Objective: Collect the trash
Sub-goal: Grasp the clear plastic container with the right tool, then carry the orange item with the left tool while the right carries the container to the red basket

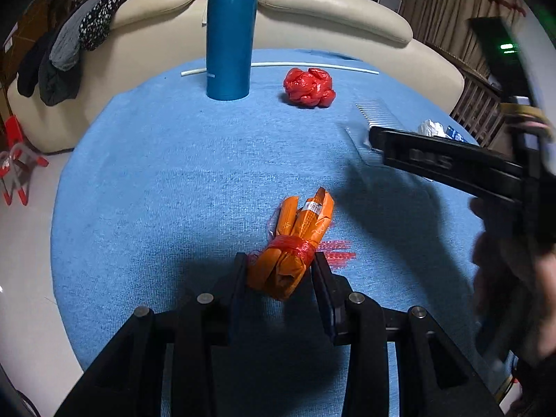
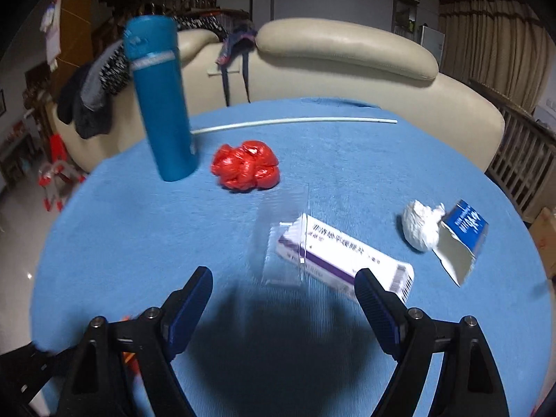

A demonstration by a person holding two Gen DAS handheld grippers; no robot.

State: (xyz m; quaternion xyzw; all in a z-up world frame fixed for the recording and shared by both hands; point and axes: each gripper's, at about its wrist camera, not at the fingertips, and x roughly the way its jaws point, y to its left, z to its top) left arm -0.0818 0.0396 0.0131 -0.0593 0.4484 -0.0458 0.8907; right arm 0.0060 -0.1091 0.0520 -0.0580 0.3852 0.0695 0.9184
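Note:
My left gripper (image 1: 280,267) is shut on an orange wrapper bundle (image 1: 295,246) tied with red net, low over the blue cloth. A crumpled red plastic bag (image 1: 308,87) lies farther back; it also shows in the right wrist view (image 2: 247,166). My right gripper (image 2: 283,286) is open and empty, just short of a white and purple box (image 2: 344,259) under a clear plastic sleeve (image 2: 286,236). A white paper wad (image 2: 422,224) and a torn blue carton (image 2: 462,239) lie to the right. The right gripper also shows at the right of the left wrist view (image 1: 378,144).
A tall blue bottle (image 1: 229,34) stands at the back of the round table (image 1: 146,180). A thin white rod (image 2: 295,122) lies along the far edge. A cream sofa (image 2: 347,52) with clothes draped on it stands behind. A red stool (image 1: 15,160) is on the floor, left.

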